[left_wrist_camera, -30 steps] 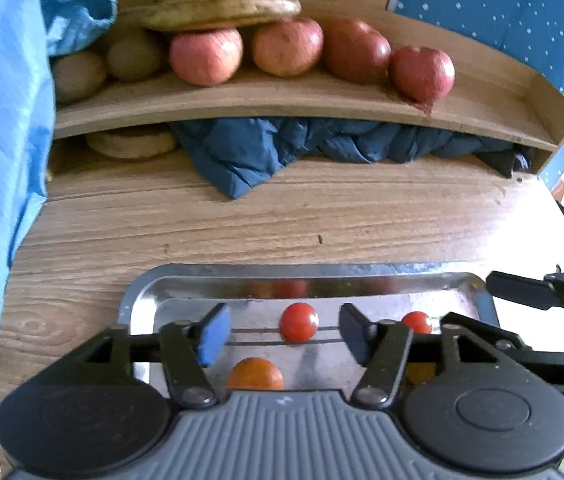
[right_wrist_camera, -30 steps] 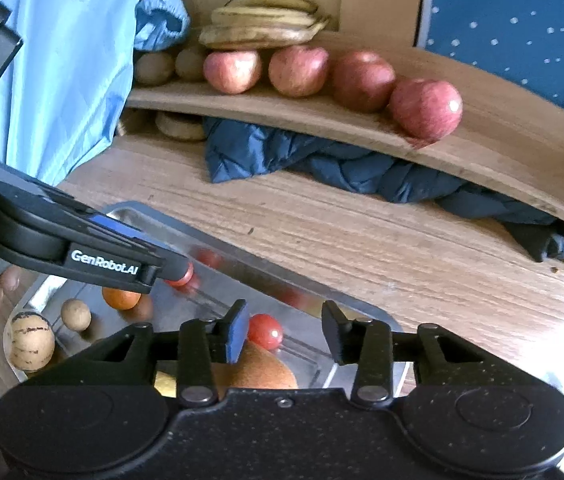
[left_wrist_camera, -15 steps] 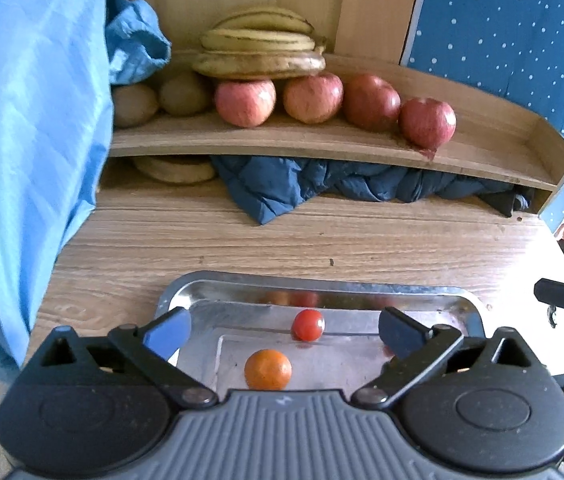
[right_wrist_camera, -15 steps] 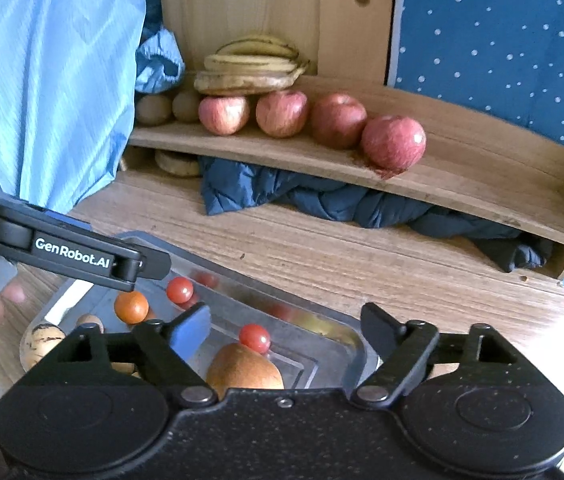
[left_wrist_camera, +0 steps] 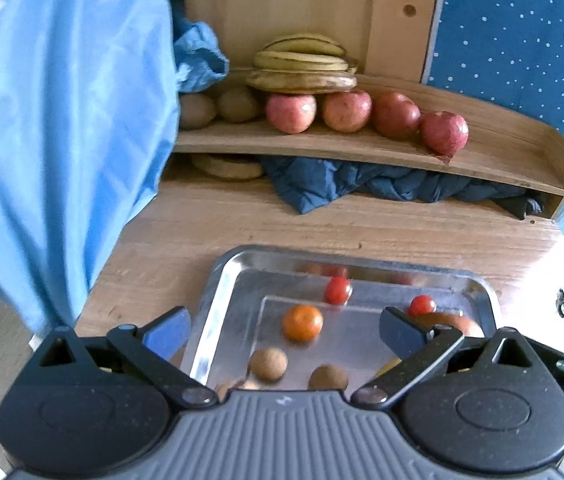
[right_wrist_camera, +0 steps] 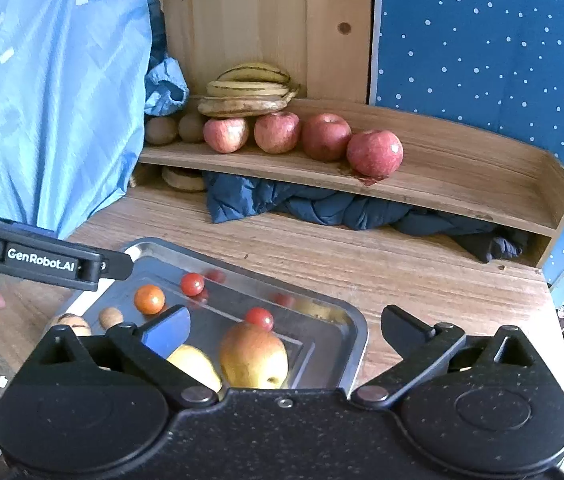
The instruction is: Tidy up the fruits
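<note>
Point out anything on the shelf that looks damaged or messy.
A dark red stain marks the wooden shelf right beneath the rightmost apple, as if it leaked. The bottom banana is heavily browned. A dark blue cloth lies bunched underneath.

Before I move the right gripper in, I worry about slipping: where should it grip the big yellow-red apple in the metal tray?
Grip the yellow-red apple across its widest middle, coming from above. It lies tilted on the steel tray, with a pale yellow fruit close on its left and a small red tomato just behind, so a side approach looks crowded. The right gripper is already open wide.
</note>
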Action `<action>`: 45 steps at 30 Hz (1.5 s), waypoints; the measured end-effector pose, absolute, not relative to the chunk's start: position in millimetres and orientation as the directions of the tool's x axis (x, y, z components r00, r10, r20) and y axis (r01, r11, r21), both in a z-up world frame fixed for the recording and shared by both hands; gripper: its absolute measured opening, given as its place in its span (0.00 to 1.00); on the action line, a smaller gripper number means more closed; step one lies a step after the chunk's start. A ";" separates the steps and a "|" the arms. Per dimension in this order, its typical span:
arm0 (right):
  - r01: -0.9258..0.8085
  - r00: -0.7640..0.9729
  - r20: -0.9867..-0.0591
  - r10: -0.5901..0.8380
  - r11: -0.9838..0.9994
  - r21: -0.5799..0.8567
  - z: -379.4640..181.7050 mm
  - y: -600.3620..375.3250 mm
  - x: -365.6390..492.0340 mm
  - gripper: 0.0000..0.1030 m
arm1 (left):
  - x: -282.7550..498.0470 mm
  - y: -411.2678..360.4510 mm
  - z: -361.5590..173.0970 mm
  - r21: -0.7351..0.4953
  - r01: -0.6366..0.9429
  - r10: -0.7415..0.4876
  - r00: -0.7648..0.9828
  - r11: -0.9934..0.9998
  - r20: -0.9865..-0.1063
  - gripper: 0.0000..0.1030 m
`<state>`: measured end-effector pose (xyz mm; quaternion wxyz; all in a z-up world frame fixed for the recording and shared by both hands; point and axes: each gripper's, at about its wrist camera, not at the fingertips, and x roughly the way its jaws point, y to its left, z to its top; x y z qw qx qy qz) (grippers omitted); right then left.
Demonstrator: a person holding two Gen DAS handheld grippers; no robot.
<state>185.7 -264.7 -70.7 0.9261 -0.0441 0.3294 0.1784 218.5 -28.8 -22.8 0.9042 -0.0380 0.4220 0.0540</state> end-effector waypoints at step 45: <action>-0.179 0.711 -0.678 0.188 0.980 0.084 -83.3 -213.4 63.6 0.99 | 108.4 36.5 -46.3 -0.047 0.016 -0.047 0.616 0.999 -0.786 0.99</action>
